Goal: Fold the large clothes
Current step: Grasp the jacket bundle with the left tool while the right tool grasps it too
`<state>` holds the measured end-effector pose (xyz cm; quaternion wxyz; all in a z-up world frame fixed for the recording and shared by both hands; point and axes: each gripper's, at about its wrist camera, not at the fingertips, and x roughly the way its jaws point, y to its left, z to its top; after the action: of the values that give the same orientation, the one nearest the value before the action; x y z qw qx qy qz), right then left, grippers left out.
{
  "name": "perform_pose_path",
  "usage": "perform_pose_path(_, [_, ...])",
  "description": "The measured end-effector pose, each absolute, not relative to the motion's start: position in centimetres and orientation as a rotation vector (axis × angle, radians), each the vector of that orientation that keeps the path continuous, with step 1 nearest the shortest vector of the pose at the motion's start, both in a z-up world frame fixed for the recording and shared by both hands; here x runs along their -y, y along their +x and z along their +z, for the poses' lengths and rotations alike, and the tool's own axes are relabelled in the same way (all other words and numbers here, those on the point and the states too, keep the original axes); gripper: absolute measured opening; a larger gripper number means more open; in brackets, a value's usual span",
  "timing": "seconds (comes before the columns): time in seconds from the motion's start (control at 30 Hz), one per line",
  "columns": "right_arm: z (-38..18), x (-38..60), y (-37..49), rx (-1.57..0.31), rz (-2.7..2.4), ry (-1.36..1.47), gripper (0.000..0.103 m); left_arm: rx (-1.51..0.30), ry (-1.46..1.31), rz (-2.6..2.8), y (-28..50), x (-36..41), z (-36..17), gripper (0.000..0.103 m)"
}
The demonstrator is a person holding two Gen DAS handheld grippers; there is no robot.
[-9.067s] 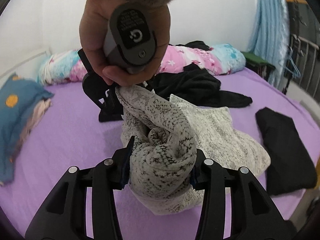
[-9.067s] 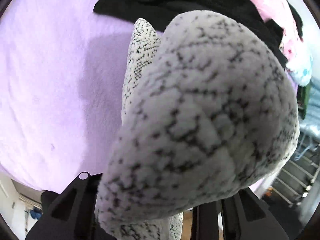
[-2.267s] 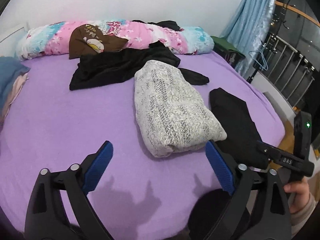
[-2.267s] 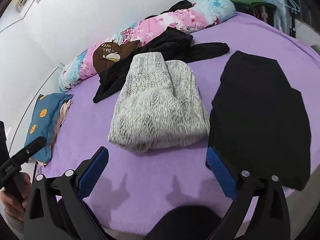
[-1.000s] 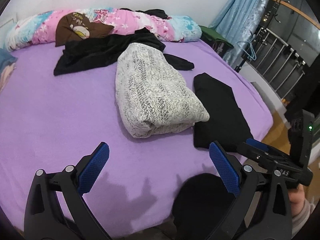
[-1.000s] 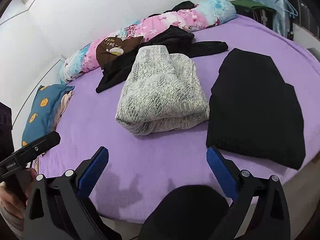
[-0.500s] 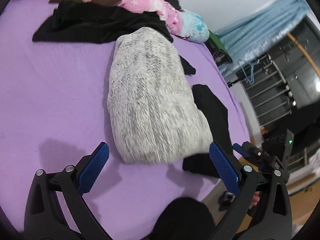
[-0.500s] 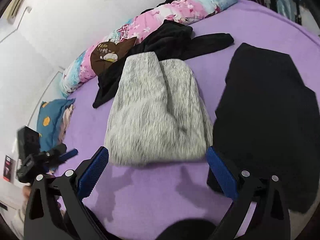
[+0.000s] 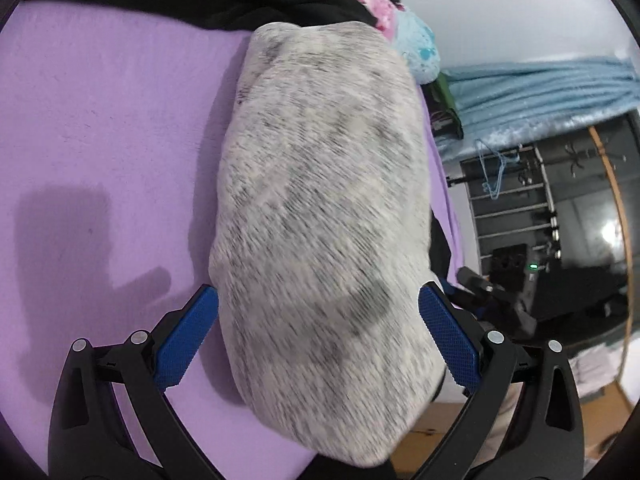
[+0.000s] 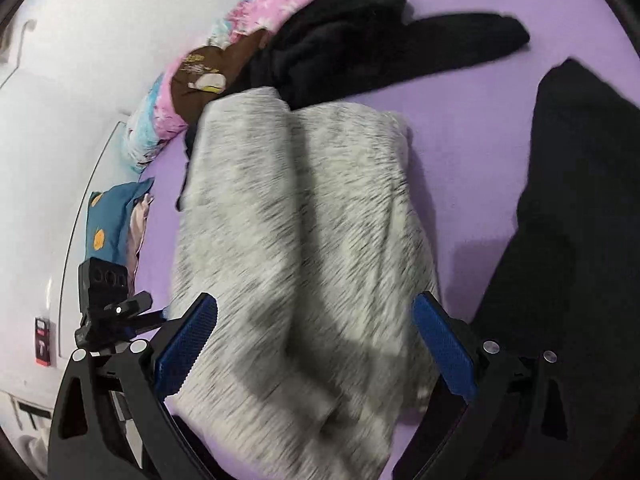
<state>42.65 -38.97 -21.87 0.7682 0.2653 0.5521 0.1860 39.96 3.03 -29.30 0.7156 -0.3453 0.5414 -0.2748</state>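
Note:
A folded grey-and-white knit sweater (image 9: 320, 200) lies on the purple bed (image 9: 100, 120). My left gripper (image 9: 320, 340) is open, its blue pads on either side of the sweater's near end. In the right wrist view the same sweater (image 10: 304, 240) fills the middle, and my right gripper (image 10: 316, 344) is open, straddling its near edge. The left gripper (image 10: 108, 312) shows at the left of the right wrist view; the right gripper (image 9: 492, 292) shows at the right of the left wrist view.
A folded black garment (image 10: 580, 240) lies to the right of the sweater. A loose black garment (image 10: 360, 40) and a brown one (image 10: 212, 72) lie by a pink floral bolster (image 10: 256, 12). A blue pillow (image 10: 108, 216) is at the left. The bed edge (image 9: 280, 452) is close.
Both grippers have moved forward and down onto the sweater, which now sits between each pair of open fingers. The sweater itself has not moved.

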Motion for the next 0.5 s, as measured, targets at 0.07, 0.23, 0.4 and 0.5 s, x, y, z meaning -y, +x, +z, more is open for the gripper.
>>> perform_pose_path(0.07, [-23.9,39.6,44.0,-1.242,0.409,0.617,0.096,-1.206,-0.797,-0.604,41.2,-3.5,-30.5,0.096])
perform_pose_path(0.23, [-26.3,39.8,46.3,-1.254,0.494,0.695,0.096,-1.220,-0.867,-0.695,43.1,-3.6,-33.0,0.097])
perform_pose_path(0.4, [-27.0,37.9,47.9,-1.291,0.557,0.654,0.096,-1.203,-0.905,-0.769,44.7,-3.6,-34.8,0.098])
perform_pose_path(0.5, [-28.0,37.5,48.4,-1.303,0.564,0.619,0.096,-1.203,-0.926,-0.798,44.9,-3.0,-35.6,0.098])
